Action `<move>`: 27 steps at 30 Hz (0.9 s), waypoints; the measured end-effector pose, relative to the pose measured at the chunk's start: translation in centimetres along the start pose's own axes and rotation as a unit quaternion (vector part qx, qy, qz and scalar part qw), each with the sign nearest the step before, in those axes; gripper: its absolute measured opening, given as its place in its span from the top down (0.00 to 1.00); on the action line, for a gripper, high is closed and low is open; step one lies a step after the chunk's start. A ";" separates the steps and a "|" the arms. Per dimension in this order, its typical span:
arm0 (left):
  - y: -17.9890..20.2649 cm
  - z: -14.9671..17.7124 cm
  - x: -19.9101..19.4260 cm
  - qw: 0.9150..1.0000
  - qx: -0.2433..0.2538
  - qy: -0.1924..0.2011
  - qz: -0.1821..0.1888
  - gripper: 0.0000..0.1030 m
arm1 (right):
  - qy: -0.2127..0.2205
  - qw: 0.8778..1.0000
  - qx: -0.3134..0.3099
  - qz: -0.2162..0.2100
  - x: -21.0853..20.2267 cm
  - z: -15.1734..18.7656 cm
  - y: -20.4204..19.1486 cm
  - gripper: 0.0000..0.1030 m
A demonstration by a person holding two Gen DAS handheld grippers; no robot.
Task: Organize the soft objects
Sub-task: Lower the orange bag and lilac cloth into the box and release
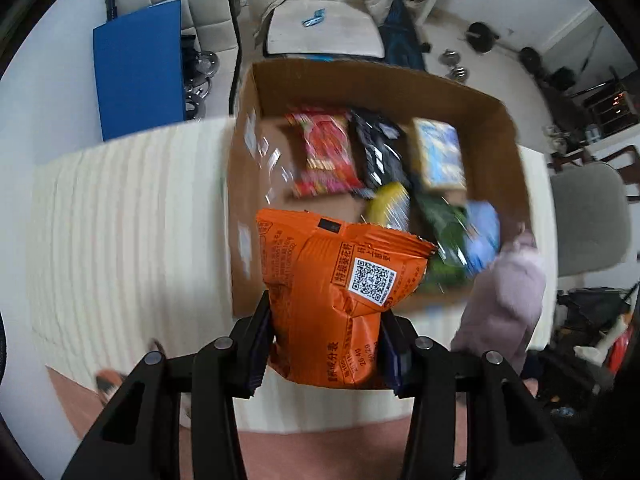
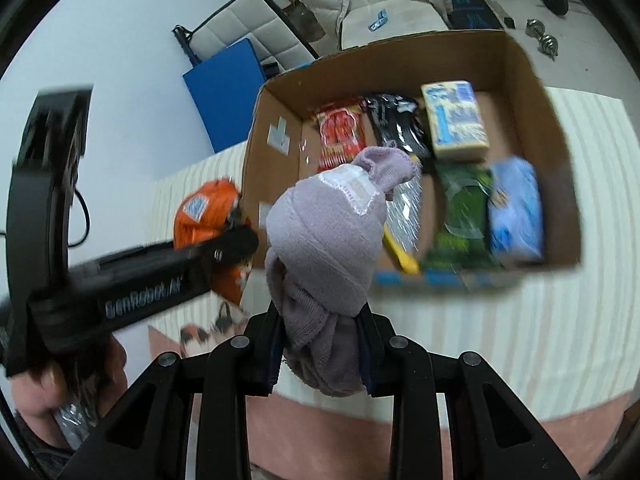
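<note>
Left wrist view: the left tongs (image 1: 326,344) are closed on the lower part of an orange snack bag (image 1: 336,292), which is held upright just short of the near wall of the cardboard box (image 1: 380,80). The box stands on the cream striped table (image 1: 120,220), toward its far edge. Inside lie a red packet (image 1: 324,156), a black packet (image 1: 378,152), a pale blue-printed pack (image 1: 440,156), a yellow packet (image 1: 388,204), a green packet (image 1: 444,228) and a light blue pack (image 1: 484,236). The mauve knitted cloth (image 1: 508,300) shows at the box's near right corner.

Right wrist view: the right tongs (image 2: 320,352) are clamped on the bunched lower end of the mauve knitted cloth (image 2: 324,248), which rises in front of the box (image 2: 560,152) and hides part of its floor. The left tongs' body (image 2: 160,280) crosses at the left with the orange bag (image 2: 208,216) beside the box's left wall.

Assessment: six items are already boxed; the two held items remain to be placed. No further loose items are visible on the table. Free floor appears at the box's left side, beside the red packet. Both views are blurred. The two tongs are close together at the near wall, so I judge crowding there to be the main obstruction.
</note>
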State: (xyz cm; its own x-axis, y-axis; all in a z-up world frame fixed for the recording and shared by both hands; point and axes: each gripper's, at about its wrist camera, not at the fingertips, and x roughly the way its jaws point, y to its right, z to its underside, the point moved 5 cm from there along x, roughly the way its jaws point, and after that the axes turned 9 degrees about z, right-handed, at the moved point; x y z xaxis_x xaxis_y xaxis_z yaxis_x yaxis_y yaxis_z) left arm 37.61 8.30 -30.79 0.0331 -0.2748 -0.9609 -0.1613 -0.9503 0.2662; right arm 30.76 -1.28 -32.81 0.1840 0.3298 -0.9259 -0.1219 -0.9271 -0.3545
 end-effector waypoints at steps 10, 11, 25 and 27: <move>-2.9 -4.9 8.7 0.991 0.005 -0.126 -0.051 0.58 | -0.061 0.998 0.010 0.016 7.9 -5.3 0.8 0.68; -2.9 -5.0 9.2 0.990 0.006 -0.134 -0.053 0.56 | -0.064 0.998 0.009 0.021 8.4 -5.3 0.9 0.67; -3.4 -4.6 10.3 0.992 -0.009 -0.127 -0.026 0.15 | -0.078 0.992 -0.005 0.101 9.3 -6.4 3.5 0.14; -2.6 -4.8 9.6 0.993 -0.012 -0.115 -0.025 0.11 | -0.075 0.990 -0.011 0.117 8.5 -6.2 3.9 0.10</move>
State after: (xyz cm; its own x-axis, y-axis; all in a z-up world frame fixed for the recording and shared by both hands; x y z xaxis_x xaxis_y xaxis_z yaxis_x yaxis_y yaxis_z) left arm 43.10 7.42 -40.31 -0.1862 -0.1900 -0.9640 -0.1415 -0.9657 0.2177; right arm 37.93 -3.21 -41.29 0.0057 0.1275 -0.9918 -0.1214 -0.9844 -0.1272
